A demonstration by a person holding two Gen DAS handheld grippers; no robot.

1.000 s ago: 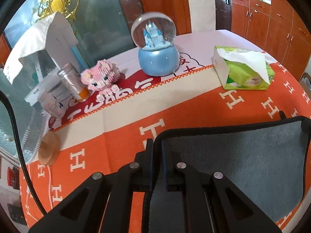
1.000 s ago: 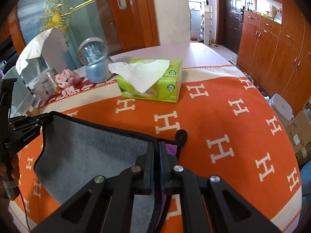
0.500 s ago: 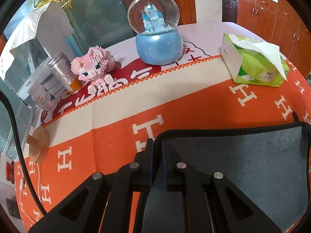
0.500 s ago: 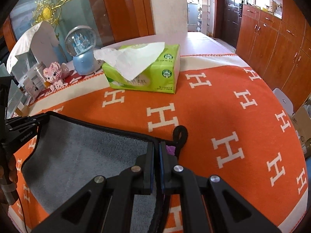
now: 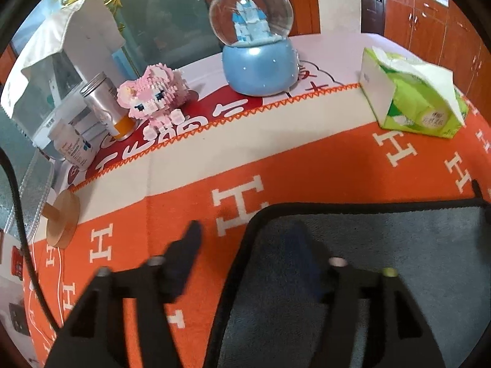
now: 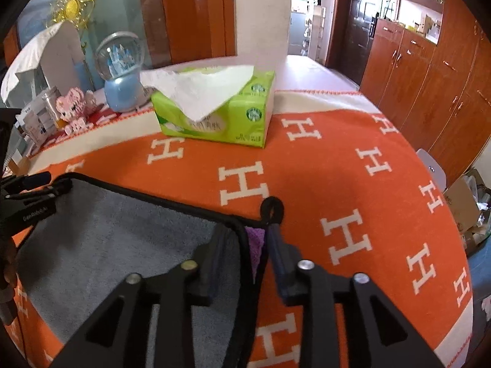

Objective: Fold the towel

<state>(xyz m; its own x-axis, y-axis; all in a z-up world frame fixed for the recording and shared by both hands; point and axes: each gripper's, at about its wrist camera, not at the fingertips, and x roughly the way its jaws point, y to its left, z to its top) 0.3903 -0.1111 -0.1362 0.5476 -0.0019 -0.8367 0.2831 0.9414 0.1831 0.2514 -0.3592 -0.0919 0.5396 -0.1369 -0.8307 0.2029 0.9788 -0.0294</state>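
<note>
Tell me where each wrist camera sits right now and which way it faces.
Left wrist: on the left gripper, low over the towel corner, facing the snow globe and pink toy; its open fingers show.
Right wrist: on the right gripper, over the towel's loop corner, facing the tissue box and cabinets; its open fingers show, the left gripper at the left edge.
Shared: towel, tissue box, snow globe, orange cloth.
</note>
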